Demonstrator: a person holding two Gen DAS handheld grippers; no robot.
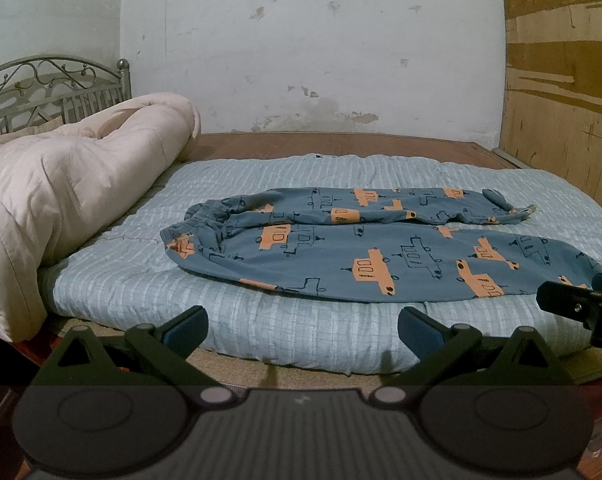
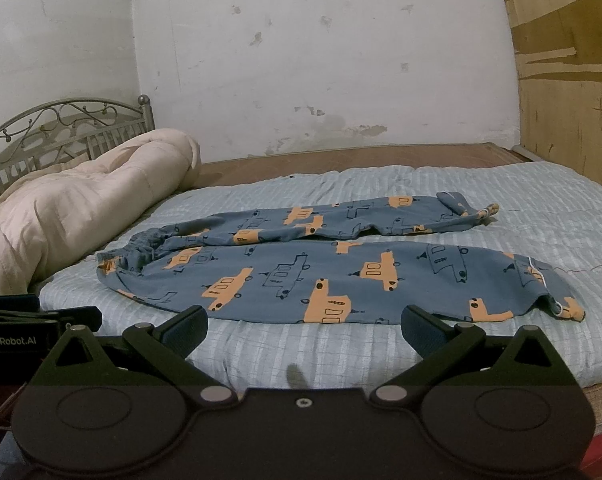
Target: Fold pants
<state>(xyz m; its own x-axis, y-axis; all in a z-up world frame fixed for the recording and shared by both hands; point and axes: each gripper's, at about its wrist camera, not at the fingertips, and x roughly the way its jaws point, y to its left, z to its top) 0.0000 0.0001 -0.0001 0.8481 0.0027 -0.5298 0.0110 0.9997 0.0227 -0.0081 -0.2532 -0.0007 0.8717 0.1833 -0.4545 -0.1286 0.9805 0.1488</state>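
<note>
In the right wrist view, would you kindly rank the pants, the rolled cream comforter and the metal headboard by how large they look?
1. pants, spread widest across the blue quilt.
2. cream comforter; it looks nearly as large, so this ranking is unsure.
3. metal headboard, partly hidden behind the comforter.

Ahead of both wide-spread claws, the bare strip of light blue mattress pad [image 2: 321, 352] lies unobstructed up to the pants [image 2: 341, 276]. Far left, the rolled cream quilt [image 1: 69, 184] blocks passage; beyond, the wall [image 1: 301, 48].
</note>
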